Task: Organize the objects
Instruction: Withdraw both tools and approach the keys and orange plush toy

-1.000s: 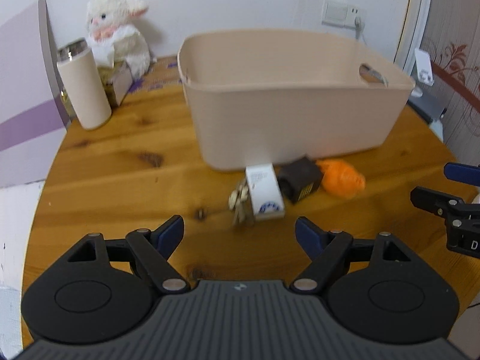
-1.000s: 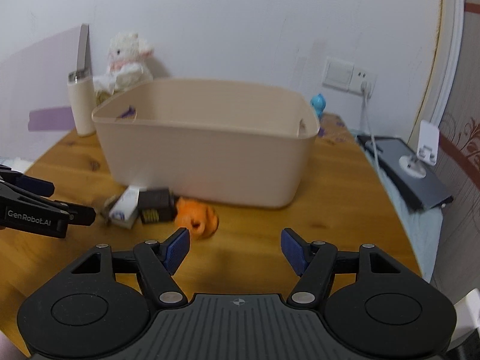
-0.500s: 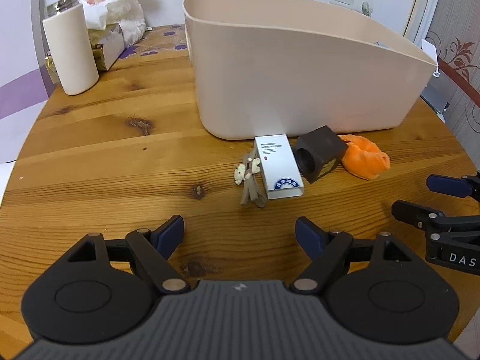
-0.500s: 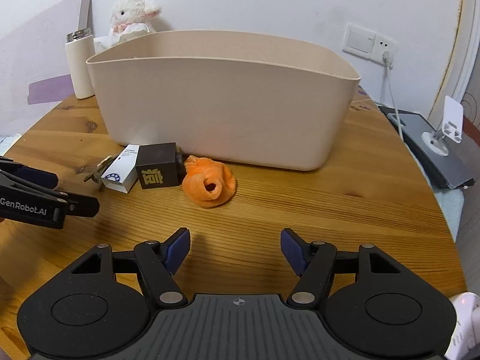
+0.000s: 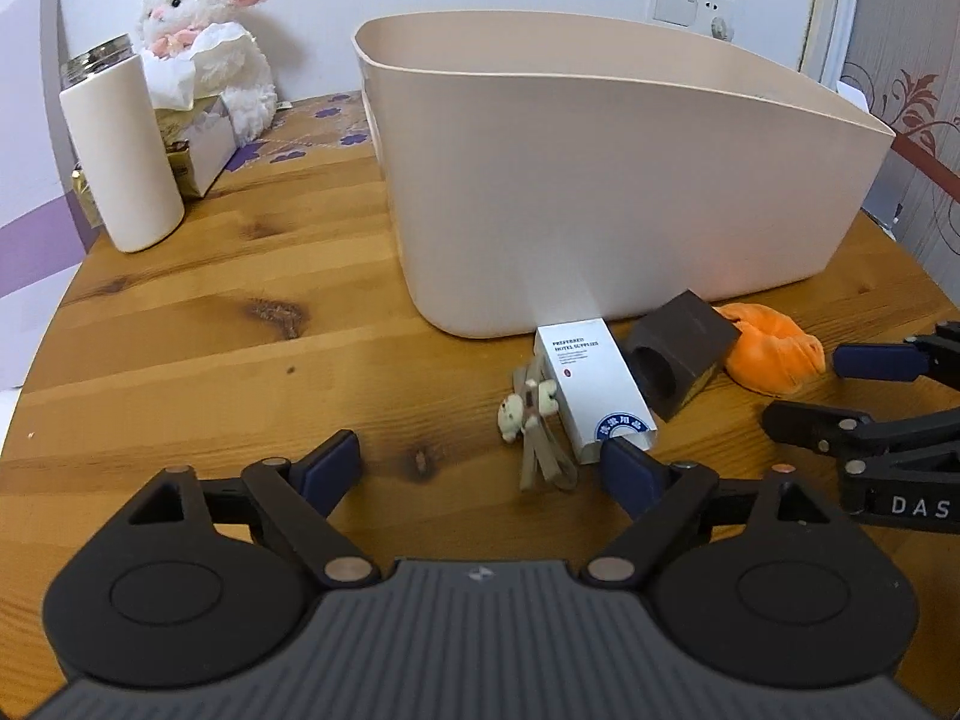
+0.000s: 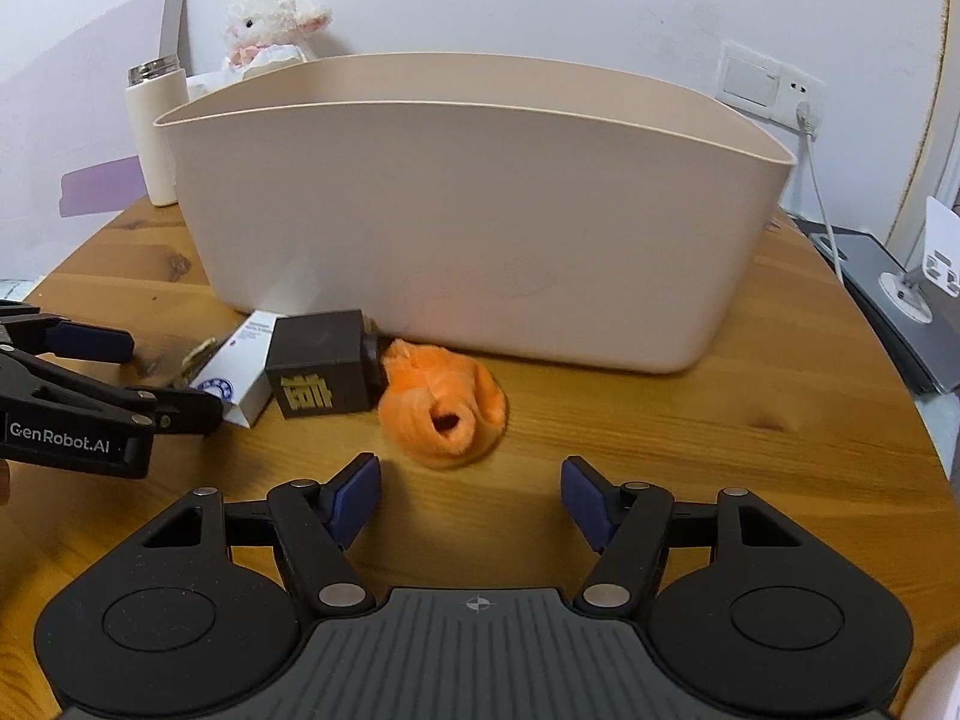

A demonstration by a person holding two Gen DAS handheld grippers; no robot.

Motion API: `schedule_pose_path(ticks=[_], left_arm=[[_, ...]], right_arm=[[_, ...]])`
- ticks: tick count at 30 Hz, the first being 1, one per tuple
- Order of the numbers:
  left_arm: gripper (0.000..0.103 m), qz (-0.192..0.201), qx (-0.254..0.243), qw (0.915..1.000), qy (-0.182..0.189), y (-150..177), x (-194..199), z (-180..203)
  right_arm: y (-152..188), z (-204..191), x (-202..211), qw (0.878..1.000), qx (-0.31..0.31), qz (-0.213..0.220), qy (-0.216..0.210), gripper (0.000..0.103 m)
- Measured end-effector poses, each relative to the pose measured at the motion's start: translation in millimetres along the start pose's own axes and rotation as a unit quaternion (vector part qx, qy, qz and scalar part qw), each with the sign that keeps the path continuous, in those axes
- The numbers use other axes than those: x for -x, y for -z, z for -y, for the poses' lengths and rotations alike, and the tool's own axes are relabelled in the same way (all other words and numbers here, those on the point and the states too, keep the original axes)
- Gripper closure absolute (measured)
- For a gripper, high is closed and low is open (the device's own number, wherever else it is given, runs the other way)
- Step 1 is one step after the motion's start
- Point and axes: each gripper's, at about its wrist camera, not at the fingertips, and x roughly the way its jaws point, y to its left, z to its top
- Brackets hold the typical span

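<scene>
— How far along is it?
— Hardly begun; white box (image 5: 594,387), dark cube (image 6: 324,371), orange plush (image 6: 447,405) and bear keychain (image 5: 528,414) lie beside the bin (image 5: 600,210) (interior unseen); left gripper (image 5: 480,468) and right gripper (image 6: 471,495) both gape, holding nothing.

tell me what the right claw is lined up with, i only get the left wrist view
Observer: The right claw is open and points at the orange plush, which lies just ahead of its fingertips, not between them.
Operator: anything on the dark cube's far side
Observer: The dark cube carries a gold character on the face turned toward the right claw.
Operator: what's right of the bin
Observer: A flat grey device lies beyond the table edge, with a white stand on it.
</scene>
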Motion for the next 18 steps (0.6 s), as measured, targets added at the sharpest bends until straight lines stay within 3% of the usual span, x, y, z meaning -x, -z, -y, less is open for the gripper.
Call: schedule_pose_path(ticks=[2, 9, 14, 18], left_arm=[[0.009, 0.008, -0.008, 0.9999, 0.004, 0.9, -3.0, -0.8], [0.0, 0.008, -0.008, 0.9999, 0.005, 1.1, -10.9, -6.7], [0.0, 0.009, -0.015, 0.9998, 0.012, 1.0, -11.0, -8.7], [0.001, 0.024, -0.02, 0.9994, 0.017, 5.6, -7.9, -10.7]], right_arm=[[-1.9, -1.5, -2.5, 1.0, 0.003, 0.004, -0.001, 0.032], [-4.8, -3.9, -12.5, 1.0, 0.006, 0.015, 0.011, 0.004], [-3.4, -1.5, -14.5, 1.0, 0.004, 0.022, 0.008, 0.001], [-3.2, 1.6, -13.6, 1.0, -0.004, 0.022, -0.007, 0.007]])
